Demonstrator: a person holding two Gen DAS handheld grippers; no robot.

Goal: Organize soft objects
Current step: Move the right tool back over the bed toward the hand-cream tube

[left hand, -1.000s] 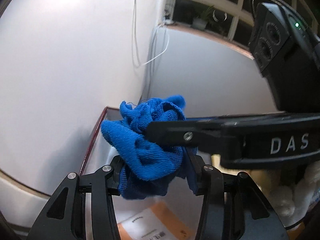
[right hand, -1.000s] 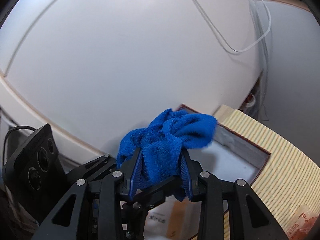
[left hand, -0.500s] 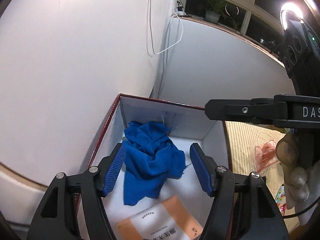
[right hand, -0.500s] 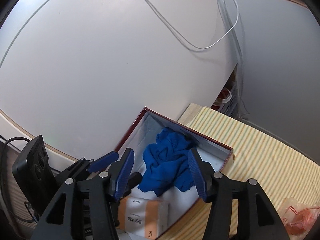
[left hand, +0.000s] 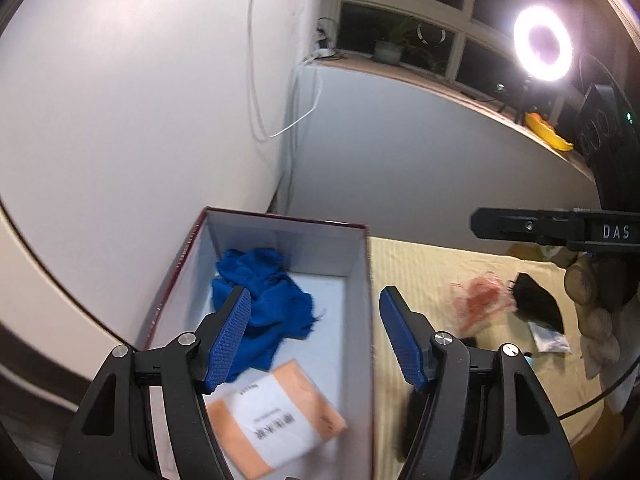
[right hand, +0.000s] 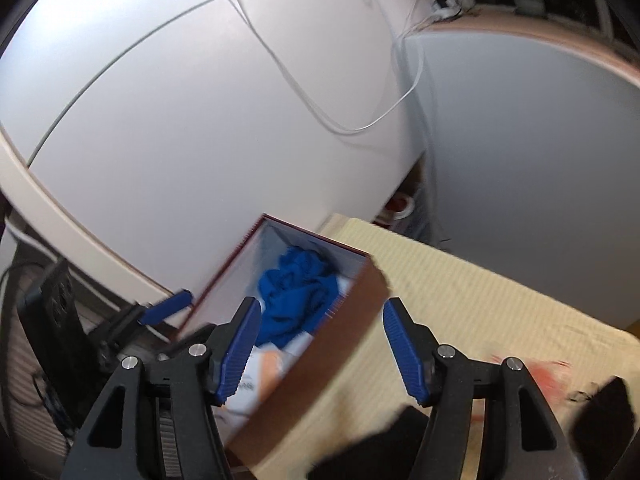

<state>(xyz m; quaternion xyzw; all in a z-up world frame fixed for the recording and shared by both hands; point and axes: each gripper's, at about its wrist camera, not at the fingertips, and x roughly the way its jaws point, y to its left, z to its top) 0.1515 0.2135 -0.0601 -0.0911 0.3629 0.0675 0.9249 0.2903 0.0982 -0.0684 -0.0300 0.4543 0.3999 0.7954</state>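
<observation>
Box (left hand: 362,280), open-topped, on the yellow striped cloth (left hand: 436,276) by the wall: holds the crumpled blue cloth (left hand: 264,292) at its far end and an orange-and-white packet (left hand: 276,416) nearer, so the deposit step looks done. Left gripper (left hand: 316,336) and right gripper (right hand: 320,350): both spread and empty, the right's jaws just having opened further. Next move, by judgement, is a fresh pick from the loose items right of the box, a black piece (left hand: 536,304) and a red-printed bag (left hand: 478,300); the box's near wall stands between.

White letters "DAS" stand on the black bar (left hand: 576,229) at the right. The orange-and-white packet (left hand: 276,424) in the near box bears dark print, too blurred to read.
</observation>
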